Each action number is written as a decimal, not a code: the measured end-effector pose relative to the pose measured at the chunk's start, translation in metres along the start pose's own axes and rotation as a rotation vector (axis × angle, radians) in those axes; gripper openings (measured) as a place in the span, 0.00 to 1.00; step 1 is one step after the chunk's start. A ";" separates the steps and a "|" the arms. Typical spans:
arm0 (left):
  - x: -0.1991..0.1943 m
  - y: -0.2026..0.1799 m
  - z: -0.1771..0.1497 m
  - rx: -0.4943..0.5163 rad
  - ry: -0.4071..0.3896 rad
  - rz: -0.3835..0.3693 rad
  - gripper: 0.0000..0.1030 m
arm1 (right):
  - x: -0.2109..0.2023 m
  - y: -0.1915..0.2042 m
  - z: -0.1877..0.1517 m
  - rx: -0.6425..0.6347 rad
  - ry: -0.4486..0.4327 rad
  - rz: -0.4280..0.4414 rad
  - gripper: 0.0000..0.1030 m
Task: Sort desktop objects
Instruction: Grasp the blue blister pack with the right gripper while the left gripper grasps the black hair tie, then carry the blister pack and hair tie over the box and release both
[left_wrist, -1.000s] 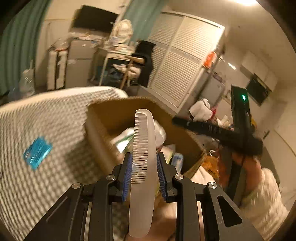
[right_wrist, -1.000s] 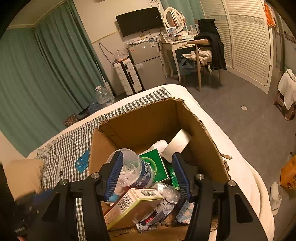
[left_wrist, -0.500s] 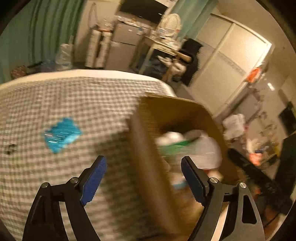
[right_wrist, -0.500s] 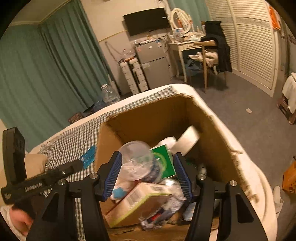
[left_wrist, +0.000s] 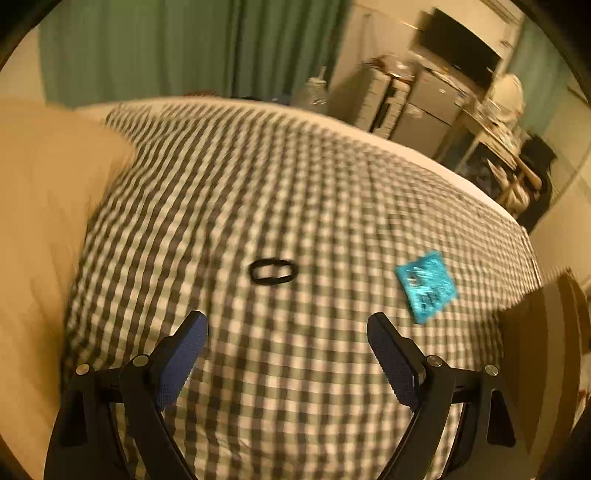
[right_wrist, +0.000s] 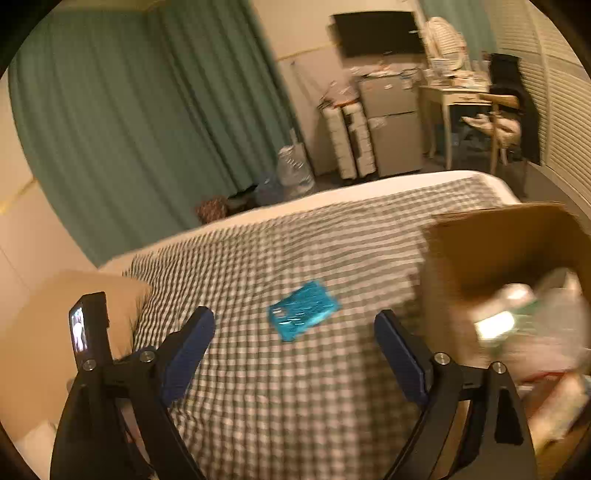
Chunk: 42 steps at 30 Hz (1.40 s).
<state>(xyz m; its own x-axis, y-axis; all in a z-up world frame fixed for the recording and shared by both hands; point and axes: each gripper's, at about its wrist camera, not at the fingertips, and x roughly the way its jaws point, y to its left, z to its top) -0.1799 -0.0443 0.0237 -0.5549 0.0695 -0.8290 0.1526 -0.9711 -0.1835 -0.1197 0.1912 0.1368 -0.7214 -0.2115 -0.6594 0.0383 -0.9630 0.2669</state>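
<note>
A black hair tie (left_wrist: 272, 271) lies on the checked bedspread (left_wrist: 258, 184), just ahead of my left gripper (left_wrist: 286, 325), which is open and empty above the bed. A blue shiny packet (left_wrist: 426, 286) lies to its right; it also shows in the right wrist view (right_wrist: 303, 309). My right gripper (right_wrist: 294, 325) is open and empty, with the packet just beyond its fingertips. The cardboard box (right_wrist: 498, 236), holding several items, sits at the right of the bed.
A tan pillow (left_wrist: 40, 221) lies at the left of the bed. The other gripper's body (right_wrist: 88, 332) shows at the left in the right wrist view. Green curtains, a small fridge (right_wrist: 391, 125), a desk and a chair stand beyond the bed.
My left gripper let go of the white comb, opened and swung left from the box to the bedspread. My right gripper released the plastic jar into the box, opened wider and swung left too.
</note>
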 end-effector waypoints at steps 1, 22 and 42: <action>0.007 0.003 -0.001 -0.002 0.003 -0.004 0.88 | 0.020 0.011 0.000 -0.018 0.031 -0.010 0.87; 0.082 0.008 0.010 0.262 -0.097 -0.017 0.31 | 0.235 -0.006 -0.015 0.262 0.312 -0.352 0.77; -0.010 0.000 -0.024 0.319 -0.060 -0.221 0.08 | 0.086 -0.040 -0.049 0.081 0.301 -0.038 0.08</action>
<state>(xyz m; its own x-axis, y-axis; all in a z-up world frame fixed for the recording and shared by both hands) -0.1540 -0.0399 0.0193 -0.5944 0.2806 -0.7537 -0.2325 -0.9571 -0.1730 -0.1493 0.2035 0.0347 -0.4841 -0.2275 -0.8449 -0.0486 -0.9571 0.2856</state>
